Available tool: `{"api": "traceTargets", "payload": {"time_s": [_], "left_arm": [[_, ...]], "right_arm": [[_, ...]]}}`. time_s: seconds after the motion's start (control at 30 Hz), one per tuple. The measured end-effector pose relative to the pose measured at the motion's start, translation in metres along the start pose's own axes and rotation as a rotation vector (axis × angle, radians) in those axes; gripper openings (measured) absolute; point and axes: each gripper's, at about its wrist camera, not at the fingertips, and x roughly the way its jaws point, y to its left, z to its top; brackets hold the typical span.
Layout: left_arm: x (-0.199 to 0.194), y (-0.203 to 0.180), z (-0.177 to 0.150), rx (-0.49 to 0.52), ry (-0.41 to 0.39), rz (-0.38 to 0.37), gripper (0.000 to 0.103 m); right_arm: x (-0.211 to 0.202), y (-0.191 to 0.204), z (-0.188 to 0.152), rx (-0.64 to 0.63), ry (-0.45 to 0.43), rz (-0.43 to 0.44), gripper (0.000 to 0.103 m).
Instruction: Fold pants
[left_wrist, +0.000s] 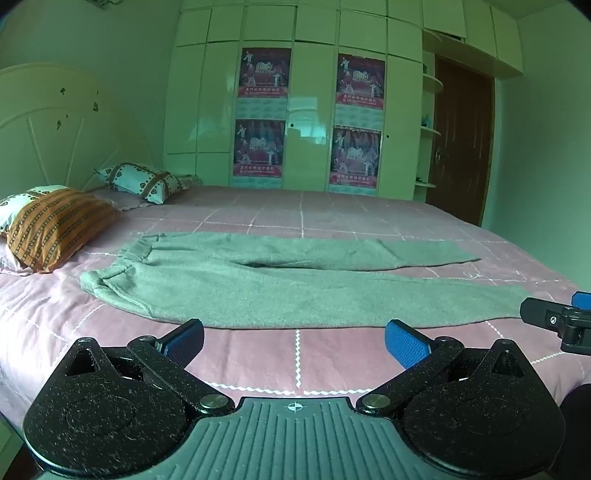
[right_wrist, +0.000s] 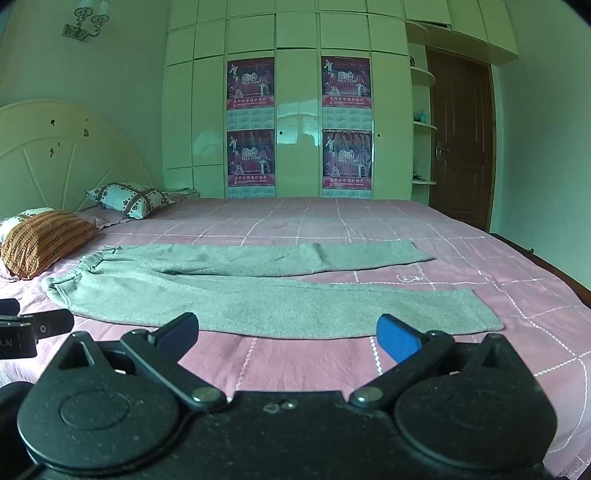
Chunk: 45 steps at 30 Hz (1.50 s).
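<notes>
Grey pants (left_wrist: 280, 284) lie spread flat across the pink checked bed (left_wrist: 258, 358), waistband to the left near the pillows, both legs running right. The right wrist view shows the same pants (right_wrist: 258, 295) with the leg ends at the right. My left gripper (left_wrist: 295, 341) hovers above the bedsheet just short of the near leg's edge, open, nothing between its blue pads. My right gripper (right_wrist: 288, 338) is likewise open and empty, just in front of the near leg. Each gripper shows at the edge of the other's view: the right gripper (left_wrist: 561, 317) and the left gripper (right_wrist: 33, 325).
An orange striped pillow (left_wrist: 55, 225) and a white patterned pillow (left_wrist: 144, 181) lie at the head end on the left, by the cream headboard (left_wrist: 48, 125). A white wardrobe with posters (left_wrist: 295, 110) stands behind the bed, a brown door (left_wrist: 461, 140) to its right.
</notes>
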Motion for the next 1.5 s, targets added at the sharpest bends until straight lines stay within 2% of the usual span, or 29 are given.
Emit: {"api": "traceTargets", "payload": {"time_s": [1.5], "left_arm": [[0.0049, 0.0029, 0.0007, 0.011, 0.008, 0.014, 0.103]], "right_arm": [[0.0033, -0.0016, -0.0033, 0.005, 0.012, 0.001, 0.097]]}}
